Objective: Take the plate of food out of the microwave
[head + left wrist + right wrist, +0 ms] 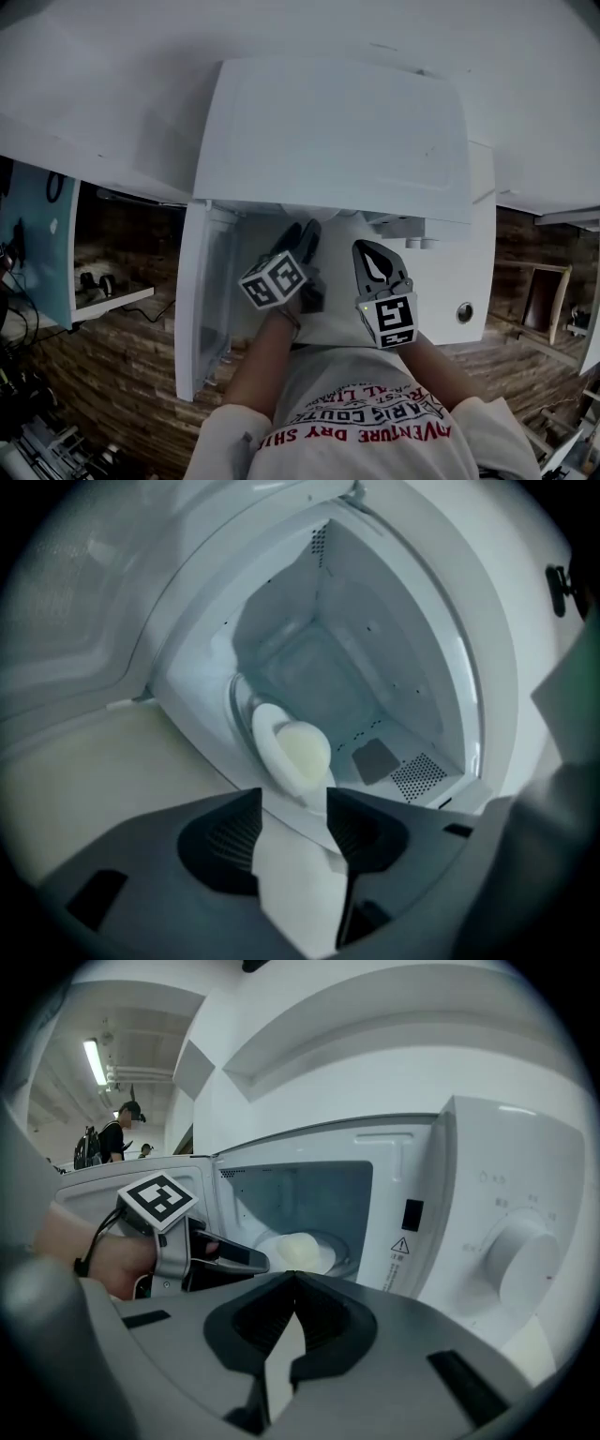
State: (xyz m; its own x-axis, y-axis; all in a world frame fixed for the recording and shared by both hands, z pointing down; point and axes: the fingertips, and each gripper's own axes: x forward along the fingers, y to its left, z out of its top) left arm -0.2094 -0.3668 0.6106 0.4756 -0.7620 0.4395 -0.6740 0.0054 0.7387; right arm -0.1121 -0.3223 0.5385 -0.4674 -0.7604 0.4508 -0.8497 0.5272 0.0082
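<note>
The white microwave (328,131) stands with its door (202,300) swung open to the left. Inside, a white plate (274,747) carries a pale round lump of food (302,750); both show in the right gripper view too, plate (323,1258) and food (295,1246). My left gripper (294,799) is open at the cavity mouth, its tips just short of the plate's near rim, with nothing pressed between the pads. From the head view it (306,234) reaches into the opening. My right gripper (292,1279) is shut and empty, hanging back in front of the oven (368,249).
The control panel with a round knob (525,1260) is on the microwave's right side. The open door stands close on the left of my left gripper. Wooden flooring (122,375) lies below. A person (117,1133) stands far off at the left.
</note>
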